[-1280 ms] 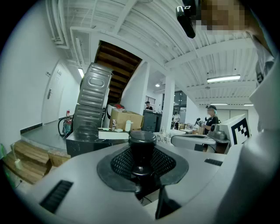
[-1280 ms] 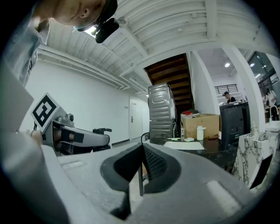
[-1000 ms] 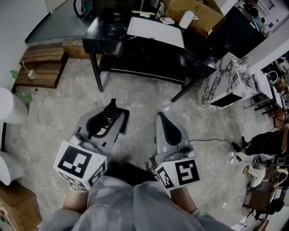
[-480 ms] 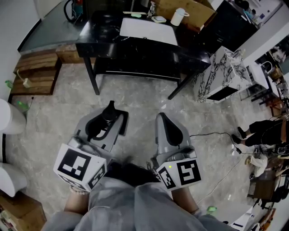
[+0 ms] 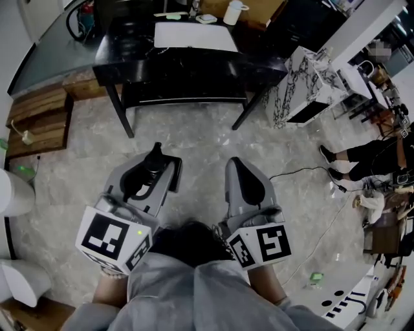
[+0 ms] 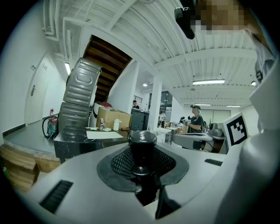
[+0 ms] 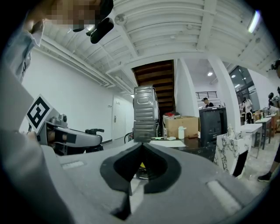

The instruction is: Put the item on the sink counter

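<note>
Room: open workshop space with a pale stone-pattern floor [image 5: 194, 139]. Far ahead stands a black table [image 5: 129, 61] carrying a white sheet [image 5: 194, 37] and a white cup [image 5: 234, 11]. To its right is a marble-patterned cabinet [image 5: 301, 81]. Wooden pallets [image 5: 35, 119] lie far left. A person stands over the floor, both tools held out level, near the body.

Left gripper [image 5: 154, 169]: fingers clamped on the item [image 6: 141, 151], a small dark bottle-like cylinder with a wider cap. Its own view shows the mesh pads hugging the body on both sides, with the cap standing clear above them. The long axis is upright, crossing the jaw line; no tilt seen. In the head view the item [image 5: 155, 156] pokes up from the far end of that tool.

Right gripper [image 5: 236, 167]: fingers together. Its own view shows the tips meeting with nothing between them.

Key relation: the item is already in hand, so what matters is where the set-down surface lies, not where the item lies from the fingers. No sink can be made out in any view. A white surface with dark openings [image 5: 349, 300] shows at the near right corner; I cannot tell what it is. The black table is straight ahead but well apart from both tools.

Judgement: carry phase, placement not yet begun. The left hand is the working hand and the right is free to steady. The bottle should go down base first, kept upright, with release only once the base bears on the counter.
</note>
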{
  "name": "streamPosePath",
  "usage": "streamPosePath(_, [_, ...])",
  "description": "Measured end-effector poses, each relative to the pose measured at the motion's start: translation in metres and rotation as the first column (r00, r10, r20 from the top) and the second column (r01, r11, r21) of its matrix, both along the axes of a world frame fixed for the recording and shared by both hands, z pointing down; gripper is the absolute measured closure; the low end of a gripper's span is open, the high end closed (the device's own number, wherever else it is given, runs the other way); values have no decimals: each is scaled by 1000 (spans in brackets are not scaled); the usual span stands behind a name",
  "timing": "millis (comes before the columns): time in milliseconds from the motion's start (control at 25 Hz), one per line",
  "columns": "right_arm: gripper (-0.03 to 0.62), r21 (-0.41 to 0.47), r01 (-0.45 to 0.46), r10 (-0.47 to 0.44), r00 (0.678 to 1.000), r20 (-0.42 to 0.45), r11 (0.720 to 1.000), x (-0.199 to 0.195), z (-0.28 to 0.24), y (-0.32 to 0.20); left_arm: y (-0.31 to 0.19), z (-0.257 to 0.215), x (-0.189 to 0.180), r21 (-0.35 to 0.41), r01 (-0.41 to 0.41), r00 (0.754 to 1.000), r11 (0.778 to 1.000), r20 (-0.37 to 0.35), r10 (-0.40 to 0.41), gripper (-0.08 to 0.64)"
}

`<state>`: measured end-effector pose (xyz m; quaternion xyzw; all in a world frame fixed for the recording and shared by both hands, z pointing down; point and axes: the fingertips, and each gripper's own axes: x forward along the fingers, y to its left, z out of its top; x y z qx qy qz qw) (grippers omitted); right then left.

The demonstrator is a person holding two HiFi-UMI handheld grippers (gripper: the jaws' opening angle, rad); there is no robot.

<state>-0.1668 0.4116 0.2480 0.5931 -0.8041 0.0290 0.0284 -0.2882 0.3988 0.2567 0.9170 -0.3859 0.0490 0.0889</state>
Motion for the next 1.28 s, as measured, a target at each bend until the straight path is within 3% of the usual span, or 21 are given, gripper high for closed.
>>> streamPosePath(320, [595,1,-31,31,999,-18,1000,-11,5,20,15,7,-8,3,-33,999,999,-4,33,465])
streamPosePath(720, [595,25,24,-23,999,-44,999,-36,-3,11,11,0,-33,26,16,1000,1000,-5,-16,465])
streamPosePath(1280, [595,42,100,-98,994,-38,994,-31,2,-76,-63,2,-38,41,109,994,993,13,-110,465])
